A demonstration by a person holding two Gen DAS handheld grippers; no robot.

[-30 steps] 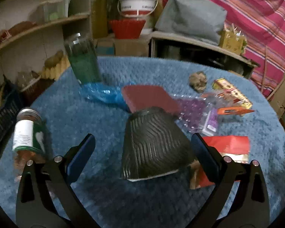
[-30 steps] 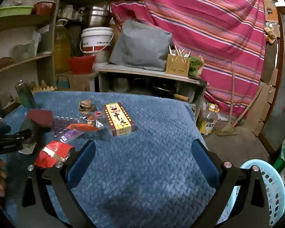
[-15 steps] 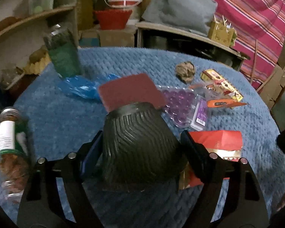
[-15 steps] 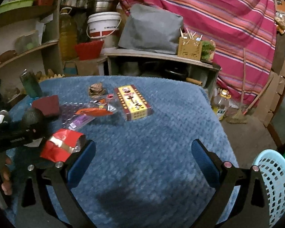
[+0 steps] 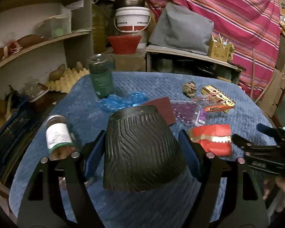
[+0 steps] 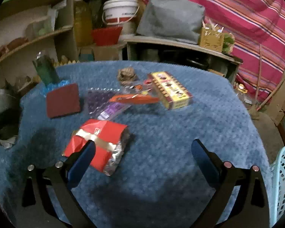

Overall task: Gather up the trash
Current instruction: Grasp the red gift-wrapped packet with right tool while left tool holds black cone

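Note:
My left gripper [image 5: 142,148] is shut on a black ribbed paper cup [image 5: 140,152], held upside down above the blue table cover [image 5: 161,209]. My right gripper [image 6: 142,152] is open and empty, low over the cover; its left finger overlaps a red and silver foil wrapper [image 6: 98,142], which also shows in the left wrist view [image 5: 212,138]. Further back lie a purple plastic packet [image 6: 104,102], an orange wrapper [image 6: 134,98], a yellow and red box [image 6: 171,90], a crumpled brown paper ball [image 6: 127,74] and a dark red pad [image 6: 63,99].
A light blue plastic basket [image 6: 283,186] stands off the table's right edge. A green bottle [image 5: 100,76], blue plastic film [image 5: 121,100] and a labelled jar lying on its side [image 5: 58,136] sit on the left. Shelves [image 5: 38,43] and a low cabinet [image 5: 190,57] stand behind.
My left gripper closed on the black cup and lifted it off the cover. My right gripper moved forward and left toward the red foil wrapper.

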